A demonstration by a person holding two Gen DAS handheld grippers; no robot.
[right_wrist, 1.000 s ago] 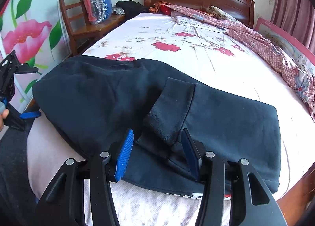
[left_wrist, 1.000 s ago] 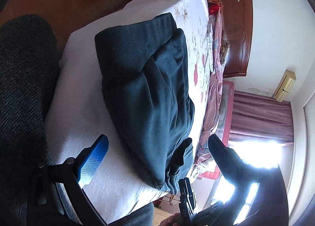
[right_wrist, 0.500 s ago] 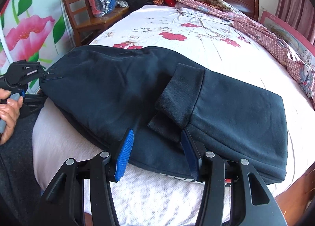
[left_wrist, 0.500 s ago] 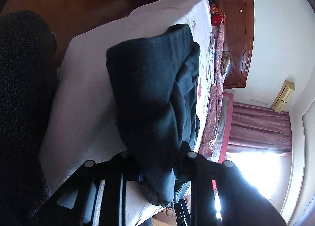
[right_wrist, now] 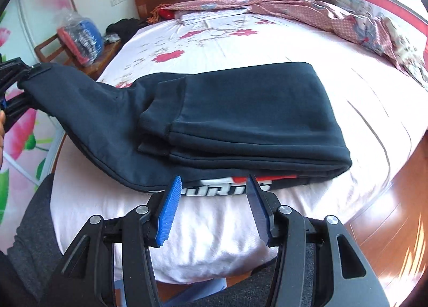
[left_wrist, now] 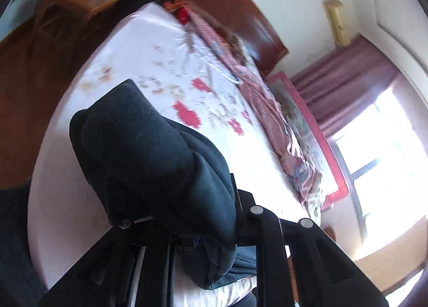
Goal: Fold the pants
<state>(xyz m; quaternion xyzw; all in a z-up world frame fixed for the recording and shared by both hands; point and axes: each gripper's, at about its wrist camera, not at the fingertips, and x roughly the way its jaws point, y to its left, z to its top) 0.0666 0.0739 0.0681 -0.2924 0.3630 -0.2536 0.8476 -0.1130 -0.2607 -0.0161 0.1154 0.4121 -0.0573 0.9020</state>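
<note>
Lying across the near end of the white flower-printed bed [right_wrist: 267, 47], the dark navy fleece pants [right_wrist: 240, 109] are found already doubled, with one end folded flat at the right and the other end lifted clear of the bed at the left. That raised end is pinched in the left tool [right_wrist: 10, 84], whose jaws are closed on a thick bunch of the fabric; in the left wrist view the cloth is seen bulging over the left tool [left_wrist: 187, 226] and hiding its fingertips. The right tool [right_wrist: 211, 208] is held wide and empty just in front of the near edge of the pants, touching nothing.

Several risks are judged from this. Because a bunch rather than a clean edge is gripped, layers could be dragged unevenly when the lifted end is carried over the flat part, so the fold could be left skewed or wrinkled. With the flat part held down by nothing, the whole stack could be pulled along the bed, and the ribbed cuff [right_wrist: 160, 114] lying on top near the middle of the pants could be flipped out of place. The near edge with the white and red printed lettering [right_wrist: 227, 189] lies close to the bed's edge, so a slide toward it could let the pants slip off.
</note>
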